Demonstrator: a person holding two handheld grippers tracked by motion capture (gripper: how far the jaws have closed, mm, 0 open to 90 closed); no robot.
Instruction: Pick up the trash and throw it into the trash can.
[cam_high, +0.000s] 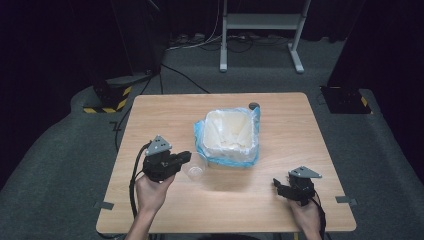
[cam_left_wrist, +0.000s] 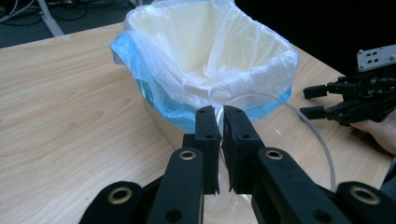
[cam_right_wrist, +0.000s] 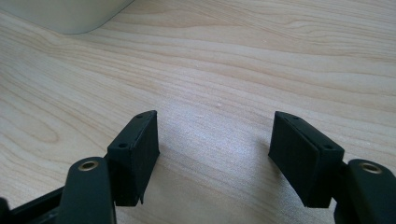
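A clear plastic cup (cam_left_wrist: 280, 140) sits pinched by its rim between the jaws of the left gripper (cam_left_wrist: 219, 122); the two pads are pressed onto the thin wall, one inside and one outside. In the left gripper view the cup's round rim arcs out to the right of the jaws, just in front of the bin (cam_left_wrist: 205, 56). From the high view the cup (cam_high: 195, 171) shows just beside the bin's near left corner, at the tip of the left gripper (cam_high: 183, 158), which the person's left hand (cam_high: 150, 192) holds above the table (cam_high: 150, 115).

The bin (cam_high: 230, 135) stands near the middle of the table, lined with a white bag whose blue edge folds over the rim. A small dark round thing (cam_high: 254, 105) lies on the table just behind the bin's far right corner.

The right gripper (cam_high: 278, 186) rests well apart near the table's right front, in the right hand (cam_high: 306, 215). Its jaws stand spread wide over bare wood (cam_right_wrist: 215, 93), nothing between them, with a corner of the bin (cam_right_wrist: 70, 14) at the top left of its view.
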